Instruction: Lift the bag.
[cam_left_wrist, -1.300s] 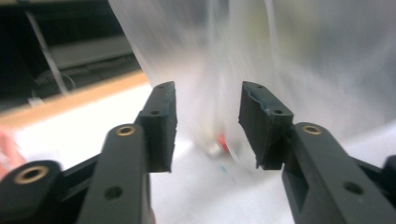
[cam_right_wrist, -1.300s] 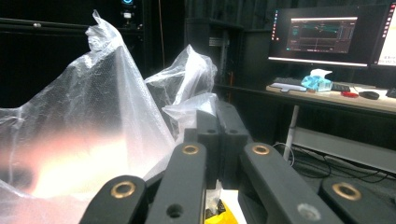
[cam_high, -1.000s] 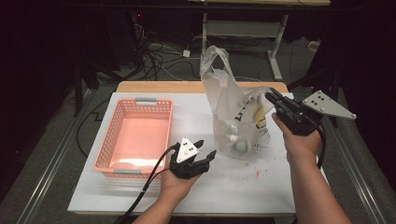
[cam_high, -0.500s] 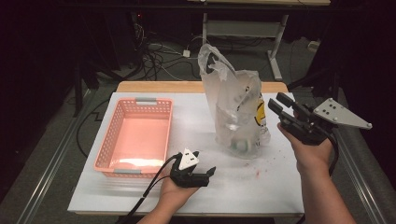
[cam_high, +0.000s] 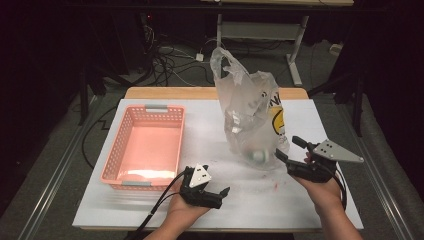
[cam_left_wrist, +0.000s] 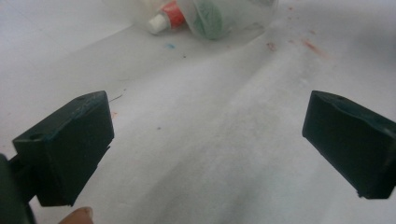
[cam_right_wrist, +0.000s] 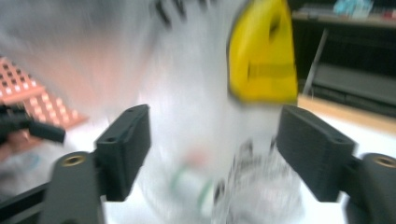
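A translucent plastic bag (cam_high: 252, 117) with a yellow print stands upright and crumpled on the white table, handles raised, to the right of the pink basket. Small items show through its base, among them a red-and-white tube (cam_left_wrist: 163, 17).

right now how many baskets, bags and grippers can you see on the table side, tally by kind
pink basket: 1
clear plastic bag: 1
grippers, left gripper and right gripper: 2
total: 4
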